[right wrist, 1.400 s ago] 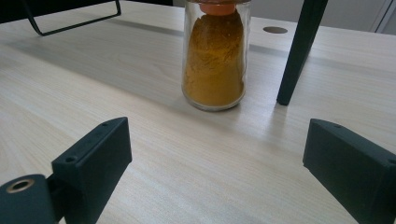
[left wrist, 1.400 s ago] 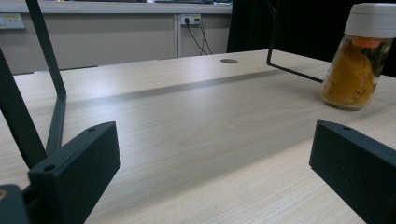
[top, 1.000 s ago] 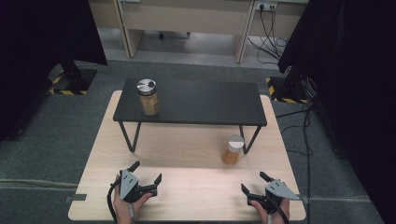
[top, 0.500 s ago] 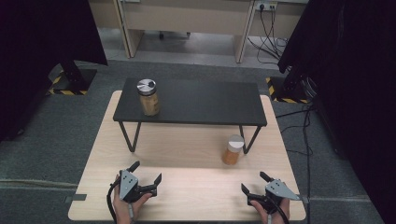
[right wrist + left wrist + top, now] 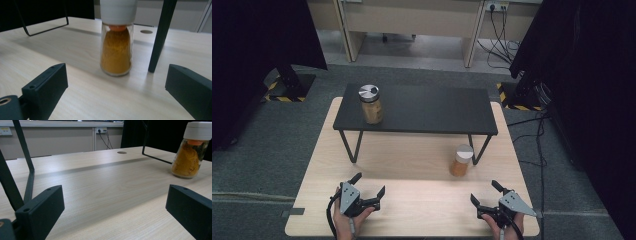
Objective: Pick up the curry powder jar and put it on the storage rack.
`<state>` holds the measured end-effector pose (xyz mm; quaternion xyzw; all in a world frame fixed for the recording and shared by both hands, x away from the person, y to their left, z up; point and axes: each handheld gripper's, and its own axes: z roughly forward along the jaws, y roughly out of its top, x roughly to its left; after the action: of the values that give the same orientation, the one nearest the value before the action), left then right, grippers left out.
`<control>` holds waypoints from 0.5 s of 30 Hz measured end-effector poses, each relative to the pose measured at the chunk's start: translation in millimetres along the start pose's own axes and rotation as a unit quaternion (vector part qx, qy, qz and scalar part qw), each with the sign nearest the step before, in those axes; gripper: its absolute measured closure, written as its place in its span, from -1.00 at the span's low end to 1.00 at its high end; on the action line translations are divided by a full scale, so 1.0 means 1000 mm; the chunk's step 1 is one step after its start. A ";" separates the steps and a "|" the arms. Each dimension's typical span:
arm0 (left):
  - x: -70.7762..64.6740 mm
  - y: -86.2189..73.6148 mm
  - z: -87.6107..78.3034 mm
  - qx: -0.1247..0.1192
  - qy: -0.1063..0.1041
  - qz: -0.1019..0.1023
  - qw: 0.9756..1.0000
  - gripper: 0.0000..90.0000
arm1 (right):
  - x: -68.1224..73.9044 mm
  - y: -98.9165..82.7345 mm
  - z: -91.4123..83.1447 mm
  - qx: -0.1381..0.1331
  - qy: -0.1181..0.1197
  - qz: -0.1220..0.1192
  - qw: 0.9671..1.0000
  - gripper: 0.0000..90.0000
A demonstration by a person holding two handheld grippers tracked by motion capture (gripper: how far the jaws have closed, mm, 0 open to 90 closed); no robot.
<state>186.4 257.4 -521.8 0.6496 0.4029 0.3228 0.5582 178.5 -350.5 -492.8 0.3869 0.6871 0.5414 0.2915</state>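
Right gripper (image 5: pixel 486 192): resting at the near right edge of the table (image 5: pixel 412 210), its jaws standing wide apart with nothing between them; they have just been opening further.
Left gripper (image 5: pixel 368 183): sitting at the near left edge, jaws also spread wide and holding nothing.
Jar (image 5: pixel 461 160): standing upright on the table, ahead of the right gripper and a little to its left, apart from it, just beside the shelf (image 5: pixel 422 107) leg; it is lying well off to the right of the left gripper.
Jar in right gripper view: appearing centred between the jaws but farther off, pale lid above orange-yellow powder.
Second jar (image 5: pixel 371 103): standing on the shelf's left end, silver lid up.
Writing: none readable on either jar.
Cut off: the jar's lid top is running out of the right gripper view; both hands are being clipped by the bottom edge of the high view.
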 end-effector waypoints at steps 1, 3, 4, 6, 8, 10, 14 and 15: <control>0.000 0.000 0.000 0.000 0.000 0.001 1.000 -0.97 | 0.000 0.001 0.001 -0.004 0.000 -0.001 1.000 -0.91; 0.000 -0.001 0.000 -0.002 0.000 -0.001 1.000 -0.97 | -0.001 0.003 0.002 -0.009 0.001 -0.003 1.000 -0.92; 0.000 -0.001 0.000 -0.003 0.000 -0.002 1.000 -0.97 | -0.002 0.007 0.006 -0.015 0.003 -0.007 1.000 -0.92; -0.001 -0.001 0.000 -0.003 0.000 -0.001 1.000 -0.97 | -0.002 0.011 0.010 -0.019 0.004 -0.010 1.000 -0.92; -0.001 -0.002 0.000 -0.004 0.001 -0.001 1.000 -0.97 | -0.003 0.015 0.015 -0.023 0.007 -0.013 1.000 -0.92; -0.001 -0.002 0.000 -0.005 0.001 -0.001 1.000 -0.97 | -0.004 0.019 0.021 -0.028 0.009 -0.018 0.999 -0.92; -0.001 -0.001 0.000 -0.002 0.001 -0.002 1.000 -0.97 | -0.007 0.027 0.034 -0.036 0.011 -0.021 0.999 -0.92; -0.001 -0.001 0.000 -0.003 0.001 -0.002 1.000 -0.97 | -0.007 0.028 0.038 -0.038 0.012 -0.020 0.999 -0.92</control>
<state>185.9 256.9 -522.7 0.6469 0.4038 0.3232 0.5604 219.3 -334.1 -474.8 0.3555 0.6767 0.5661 0.3086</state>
